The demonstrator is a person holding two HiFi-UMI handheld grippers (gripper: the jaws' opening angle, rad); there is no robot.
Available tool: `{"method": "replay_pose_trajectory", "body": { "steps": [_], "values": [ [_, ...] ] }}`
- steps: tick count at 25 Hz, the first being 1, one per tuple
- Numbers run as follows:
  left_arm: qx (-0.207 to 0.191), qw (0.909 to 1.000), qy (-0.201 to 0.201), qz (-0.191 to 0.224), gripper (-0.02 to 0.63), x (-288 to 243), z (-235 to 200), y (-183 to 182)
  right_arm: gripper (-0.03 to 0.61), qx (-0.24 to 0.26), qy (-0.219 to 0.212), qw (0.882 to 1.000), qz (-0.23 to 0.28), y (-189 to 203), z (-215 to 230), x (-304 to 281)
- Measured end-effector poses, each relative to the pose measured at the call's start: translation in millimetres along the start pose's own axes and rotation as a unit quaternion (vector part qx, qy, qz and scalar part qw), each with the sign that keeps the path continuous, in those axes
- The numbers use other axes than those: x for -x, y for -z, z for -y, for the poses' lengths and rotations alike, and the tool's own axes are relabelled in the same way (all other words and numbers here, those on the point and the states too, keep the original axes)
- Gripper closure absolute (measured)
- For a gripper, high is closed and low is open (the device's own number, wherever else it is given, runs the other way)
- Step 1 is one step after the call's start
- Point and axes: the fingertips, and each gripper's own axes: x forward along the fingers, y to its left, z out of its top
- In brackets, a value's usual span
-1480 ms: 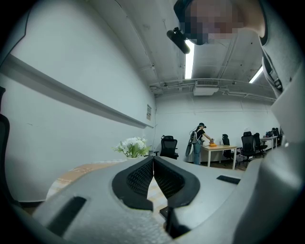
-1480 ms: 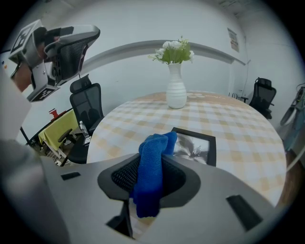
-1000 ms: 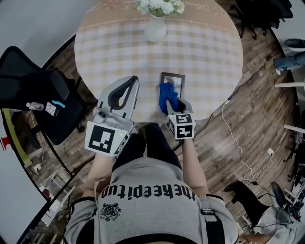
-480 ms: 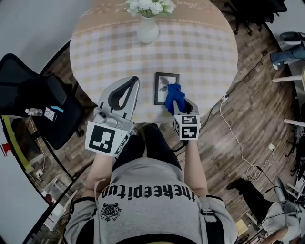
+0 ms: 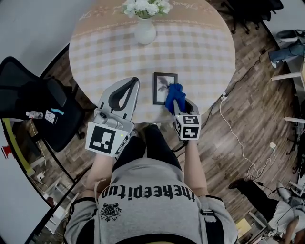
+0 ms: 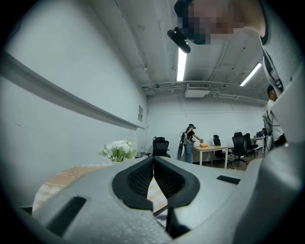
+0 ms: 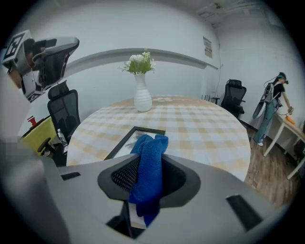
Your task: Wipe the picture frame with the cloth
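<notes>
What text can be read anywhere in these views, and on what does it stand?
"thekeepitu", upside down, ending unclear: the person's shirt.
Wall sign: too small to read.
Tablecloth border script: too blurred to read.

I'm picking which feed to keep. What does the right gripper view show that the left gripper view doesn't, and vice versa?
Right only: the right claw shut on the blue cloth, the picture frame lying flat, the vase. Left only: the left claw shut and empty, ceiling lights. Both: the flowers, the checked table, a person at a far desk.
</notes>
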Motion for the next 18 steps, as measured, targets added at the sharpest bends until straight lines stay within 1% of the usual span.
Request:
{"method": "replay_pose_trajectory", "body": {
  "steps": [6,15,18],
  "values": [
    [-0.003,1.0,0.007,0.002,0.597,8,2,-4,0.462,-0.008,0.006,0.999,0.037,-20,-5,18],
    [-0.008,0.9993,0.034,0.015,0.597,14,17,-13,0.462,-0.011,0.022,0.995,0.097,-52,-10,56],
    [-0.004,0.999,0.042,0.011,0.597,19,23,-14,0.462,-0.013,0.027,0.992,0.119,-63,-14,71]
  ]
}}
